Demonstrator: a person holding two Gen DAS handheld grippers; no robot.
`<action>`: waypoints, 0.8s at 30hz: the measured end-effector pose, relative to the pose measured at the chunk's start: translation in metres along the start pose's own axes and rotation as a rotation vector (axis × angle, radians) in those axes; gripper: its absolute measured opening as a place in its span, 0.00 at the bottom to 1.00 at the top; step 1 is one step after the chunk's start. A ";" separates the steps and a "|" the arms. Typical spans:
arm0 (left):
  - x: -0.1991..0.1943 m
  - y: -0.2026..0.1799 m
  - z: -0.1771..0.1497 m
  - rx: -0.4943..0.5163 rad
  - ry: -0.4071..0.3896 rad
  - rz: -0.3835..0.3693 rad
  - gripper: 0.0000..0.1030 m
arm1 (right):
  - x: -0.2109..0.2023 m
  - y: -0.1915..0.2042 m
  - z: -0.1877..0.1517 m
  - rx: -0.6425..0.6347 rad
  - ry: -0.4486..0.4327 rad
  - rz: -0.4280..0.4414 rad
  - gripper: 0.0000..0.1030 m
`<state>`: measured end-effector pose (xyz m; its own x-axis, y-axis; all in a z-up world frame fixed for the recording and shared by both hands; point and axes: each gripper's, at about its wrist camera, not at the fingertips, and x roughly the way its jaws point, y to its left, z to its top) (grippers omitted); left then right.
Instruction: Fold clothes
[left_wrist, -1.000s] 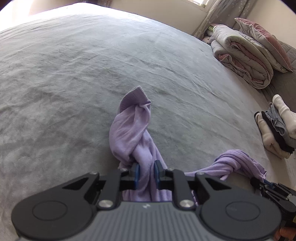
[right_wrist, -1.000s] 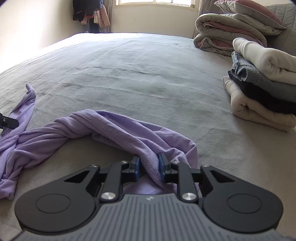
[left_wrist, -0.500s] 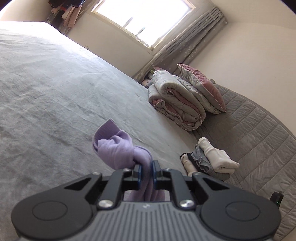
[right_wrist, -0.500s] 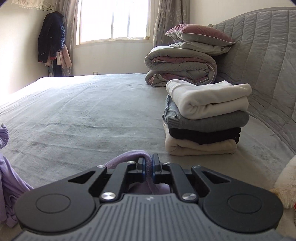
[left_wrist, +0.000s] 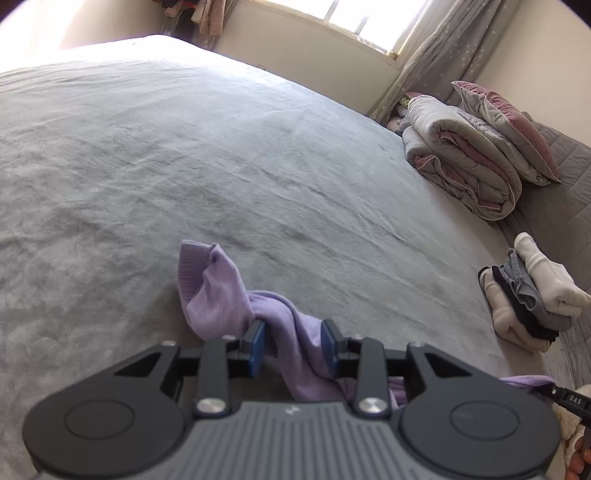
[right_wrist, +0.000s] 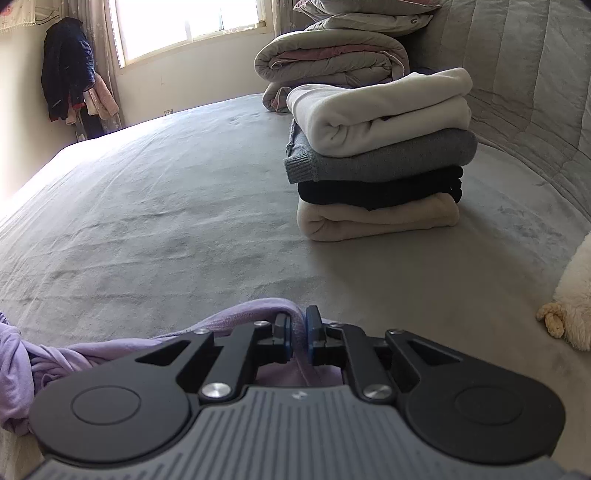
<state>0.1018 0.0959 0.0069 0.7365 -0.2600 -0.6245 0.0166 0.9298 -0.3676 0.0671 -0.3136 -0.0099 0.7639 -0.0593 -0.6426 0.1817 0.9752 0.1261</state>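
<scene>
Two grippers share one lilac garment (left_wrist: 236, 295), which lies bunched and twisted on the grey bed (left_wrist: 184, 166). At the left, the left gripper (left_wrist: 293, 345) has just been opening its jaws; they stand apart with a rope of cloth slack between them, no longer pinched. To the right, the right gripper (right_wrist: 297, 334) has jaws nearly together on a fold of the hem, easing slightly. Farther right sits a stack of folded clothes (right_wrist: 380, 155). The risk, I judge: a released twisted end stays knotted, so any fold sets crooked.
</scene>
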 end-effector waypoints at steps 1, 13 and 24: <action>-0.003 -0.004 -0.001 0.023 -0.013 -0.011 0.41 | 0.000 0.000 0.000 0.004 0.006 0.004 0.16; -0.008 -0.058 -0.022 0.257 -0.018 -0.248 0.45 | -0.016 0.036 -0.005 -0.060 -0.031 0.109 0.57; 0.018 -0.056 -0.039 0.312 0.146 -0.011 0.43 | -0.019 0.078 -0.024 -0.199 -0.012 0.177 0.57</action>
<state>0.0876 0.0294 -0.0109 0.6306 -0.2842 -0.7222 0.2467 0.9557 -0.1606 0.0514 -0.2316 -0.0060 0.7802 0.1151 -0.6149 -0.0799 0.9932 0.0845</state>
